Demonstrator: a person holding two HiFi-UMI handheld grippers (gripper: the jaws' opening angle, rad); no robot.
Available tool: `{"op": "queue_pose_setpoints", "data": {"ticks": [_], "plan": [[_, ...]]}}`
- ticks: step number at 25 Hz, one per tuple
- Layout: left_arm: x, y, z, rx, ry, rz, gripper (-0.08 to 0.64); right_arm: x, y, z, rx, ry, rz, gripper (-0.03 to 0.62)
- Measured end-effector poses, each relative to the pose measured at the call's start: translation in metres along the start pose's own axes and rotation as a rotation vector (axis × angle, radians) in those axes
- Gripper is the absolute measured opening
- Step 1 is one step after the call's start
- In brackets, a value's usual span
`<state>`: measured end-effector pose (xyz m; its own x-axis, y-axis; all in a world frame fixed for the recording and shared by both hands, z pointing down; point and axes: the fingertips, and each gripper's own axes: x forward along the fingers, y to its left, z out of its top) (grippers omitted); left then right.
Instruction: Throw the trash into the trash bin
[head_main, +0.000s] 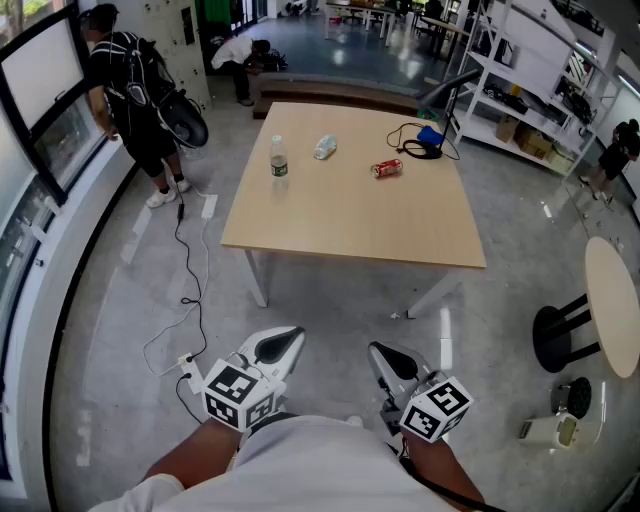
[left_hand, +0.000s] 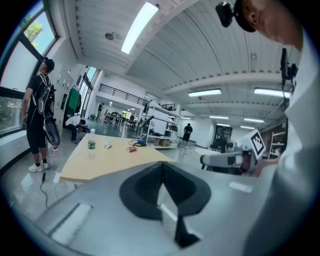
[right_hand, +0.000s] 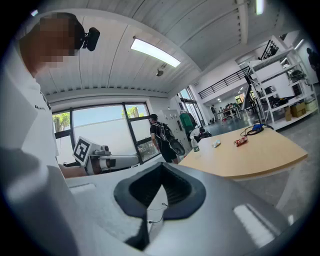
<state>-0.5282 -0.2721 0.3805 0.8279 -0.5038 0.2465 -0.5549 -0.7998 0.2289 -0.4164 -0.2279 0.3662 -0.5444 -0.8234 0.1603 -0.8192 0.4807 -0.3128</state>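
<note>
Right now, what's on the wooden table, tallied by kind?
Plastic bottles: 2, the upright bottle and the lying bottle
Cans: 1, the red can, on its side
Blue device with black cable: 1
Total: 4

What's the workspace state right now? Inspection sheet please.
Surface: wooden table, mostly bare.
Job's things: upright bottle, lying bottle, red can on its side; no trash bin seen.
Clutter: blue device near the table's far edge.
Grippers: left gripper and right gripper both shut, empty, short of the table.
Cables: black cable by the blue device; power strip with leads on the floor left of the table.
Surroundings: person at the window, shelving, round table.
</note>
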Motion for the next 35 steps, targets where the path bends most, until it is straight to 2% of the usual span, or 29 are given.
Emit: {"op": "queue_pose_setpoints", "data": {"ticks": [7, 12, 18, 21, 24, 35], "plan": [[-0.004, 0.000, 0.001, -0.007, 0.004, 0.011, 0.006, -0.003, 0.001, -0.001, 0.013, 0.011, 0.000, 0.002], [-0.003, 0.005, 0.001, 0.001, -0.001, 0.033, 0.006, -0.002, -0.001, -0.002, -0.022, 0.010, -0.011, 0.002], [-0.001, 0.008, 0.002, -0.005, -0.009, 0.061, 0.006, 0.000, 0.008, -0.001, -0.061, 0.011, 0.028, 0.003], [-0.003, 0.008, 0.005, 0.004, -0.020, 0.066, 0.006, 0.000, 0.009, -0.001, -0.023, 0.010, 0.048, 0.003], [-0.006, 0.014, 0.006, 0.003, -0.029, 0.078, 0.006, 0.004, 0.009, 0.001, 0.009, -0.001, 0.055, 0.003], [-0.025, 0.059, 0.007, -0.023, -0.062, 0.103, 0.006, 0.044, 0.024, -0.002, -0.008, 0.012, 0.039, 0.003]]}}
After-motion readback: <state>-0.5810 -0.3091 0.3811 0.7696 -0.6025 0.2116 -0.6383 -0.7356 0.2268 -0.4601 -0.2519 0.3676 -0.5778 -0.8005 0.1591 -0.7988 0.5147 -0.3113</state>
